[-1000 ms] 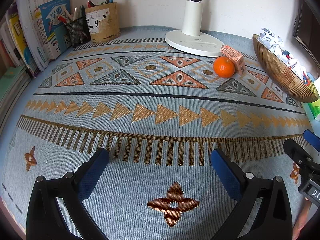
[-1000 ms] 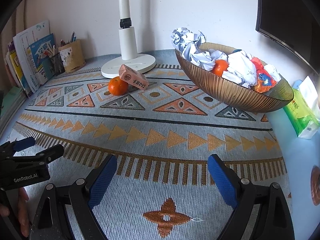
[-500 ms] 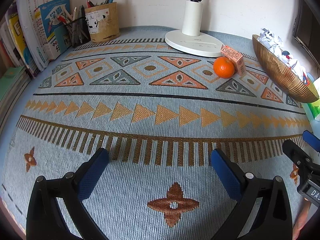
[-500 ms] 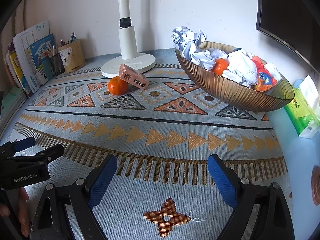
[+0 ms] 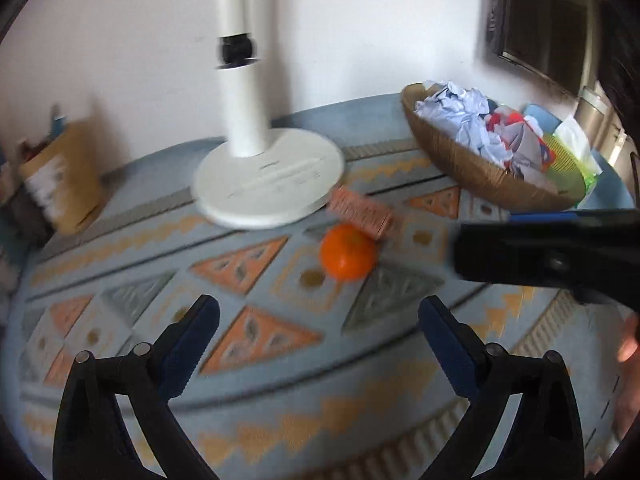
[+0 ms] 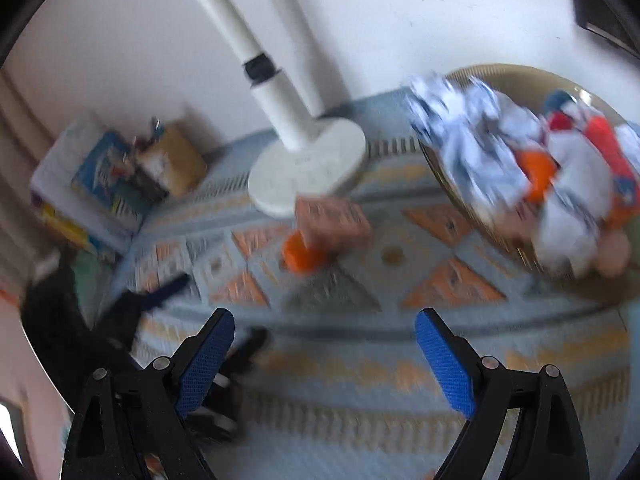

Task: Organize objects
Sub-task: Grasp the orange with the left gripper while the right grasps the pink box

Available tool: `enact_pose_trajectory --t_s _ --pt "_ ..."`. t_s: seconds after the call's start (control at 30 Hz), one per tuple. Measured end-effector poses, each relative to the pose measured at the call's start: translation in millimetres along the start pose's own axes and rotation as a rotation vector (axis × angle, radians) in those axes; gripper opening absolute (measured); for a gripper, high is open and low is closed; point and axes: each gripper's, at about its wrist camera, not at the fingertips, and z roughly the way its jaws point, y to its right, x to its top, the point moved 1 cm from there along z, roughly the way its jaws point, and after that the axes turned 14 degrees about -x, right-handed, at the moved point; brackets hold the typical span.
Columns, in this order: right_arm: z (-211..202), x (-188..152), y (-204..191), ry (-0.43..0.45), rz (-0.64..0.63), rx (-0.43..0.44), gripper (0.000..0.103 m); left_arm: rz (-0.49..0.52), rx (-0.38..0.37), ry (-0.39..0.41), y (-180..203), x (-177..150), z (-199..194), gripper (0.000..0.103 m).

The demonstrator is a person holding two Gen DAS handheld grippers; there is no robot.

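Both views are motion-blurred. Two claws show. The left claw (image 5: 318, 320) stands wide open with nothing between its blue pads, low in the left wrist frame. The right claw (image 6: 324, 334) is likewise spread wide and empty, low in the right wrist frame; in the left wrist view its dark body crosses the right side of the frame, above the patterned cloth (image 5: 280, 380) that covers the tabletop.

On the cloth lie one loose orange (image 5: 348, 251) and one pink carton (image 5: 362, 212), touching each other, the carton just behind the orange and partly over the edge of the single white lamp base (image 5: 268, 178). In the left wrist view the orange sits at frame centre, above the gap between the open fingers and apart from them. In the right wrist view the same pair lies at centre, upper left of the gap.

One brown woven bowl (image 5: 472, 172) stands at the upper right, holding crumpled white paper (image 5: 460, 112), red-and-white wrappers and, in the right wrist view, a second orange (image 6: 536, 174). One tan pen holder (image 5: 64, 184) stands at the left edge, and a stack of books (image 6: 92, 184) at the left of the right wrist frame.
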Motion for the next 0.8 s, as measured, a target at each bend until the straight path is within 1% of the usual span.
enact_pose_trajectory --t_s 0.03,0.07,0.1,0.13,0.2,0.23,0.27,0.3,0.33,0.4,0.47,0.57,0.6,0.67,0.7,0.73,0.8 --pt "6.7 7.5 -1.5 -0.007 0.028 0.009 0.088 0.012 -0.019 -0.006 0.2 3.5 6.3 0.096" --pt "13.7 12.4 -0.9 -0.022 0.059 0.021 0.079 0.021 -0.032 -0.014 -1.6 7.6 13.7 0.086" --pt "22.7 17.1 0.5 -0.051 0.093 0.042 0.072 0.017 -0.045 -0.026 -5.2 12.2 21.5 0.082" --pt "32.6 20.6 3.8 -0.086 0.135 0.065 0.071 -0.003 -0.080 -0.040 -10.2 16.5 28.7 0.077" --pt "47.3 25.9 10.2 -0.136 0.206 0.125 0.071 -0.027 -0.127 -0.043 -17.1 21.1 38.7 0.076" --pt "54.3 27.5 12.6 -0.157 0.238 0.146 0.071 -0.030 -0.139 -0.046 -18.2 22.1 42.4 0.069" --pt "59.3 28.8 15.0 -0.171 0.266 0.162 0.071 -0.030 -0.161 -0.052 -18.7 23.0 46.2 0.053" --pt "64.7 29.0 17.2 -0.186 0.299 0.181 0.071 -0.034 -0.201 -0.063 -17.9 22.2 49.9 0.045" --pt "70.1 29.7 19.2 -0.203 0.328 0.199 0.071 -0.036 -0.217 -0.071 -17.8 21.7 52.5 0.036" --pt "78.4 30.3 19.5 -0.226 0.368 0.226 0.071 -0.020 -0.213 -0.067 -14.2 19.4 51.4 0.036" --pt "82.3 31.2 15.6 -0.236 0.384 0.231 0.071 -0.028 -0.215 -0.065 -15.3 14.3 45.6 0.035" --pt "85.6 34.8 5.2 -0.212 0.402 0.189 0.071 -0.039 -0.179 -0.066 -18.8 -0.9 28.9 0.035" --pt "88.3 36.4 0.3 -0.209 0.400 0.168 0.071 -0.049 -0.169 -0.066 -20.9 -7.9 21.2 0.035" --pt "97.9 37.1 -13.5 -0.226 0.366 0.097 0.071 -0.074 -0.138 -0.058 -25.5 -19.4 6.5 0.035" --pt "96.4 38.0 -19.3 -0.194 0.347 0.073 0.073 -0.093 -0.131 -0.041 -29.5 -26.2 -4.8 0.035" --pt "94.6 38.0 -26.4 -0.170 0.311 0.019 0.073 -0.109 -0.124 -0.024 -33.1 -31.0 -13.9 0.035" --pt "93.9 37.4 -39.7 -0.128 0.241 -0.054 0.073 -0.139 -0.079 0.017 -42.0 -41.6 -34.8 0.035"
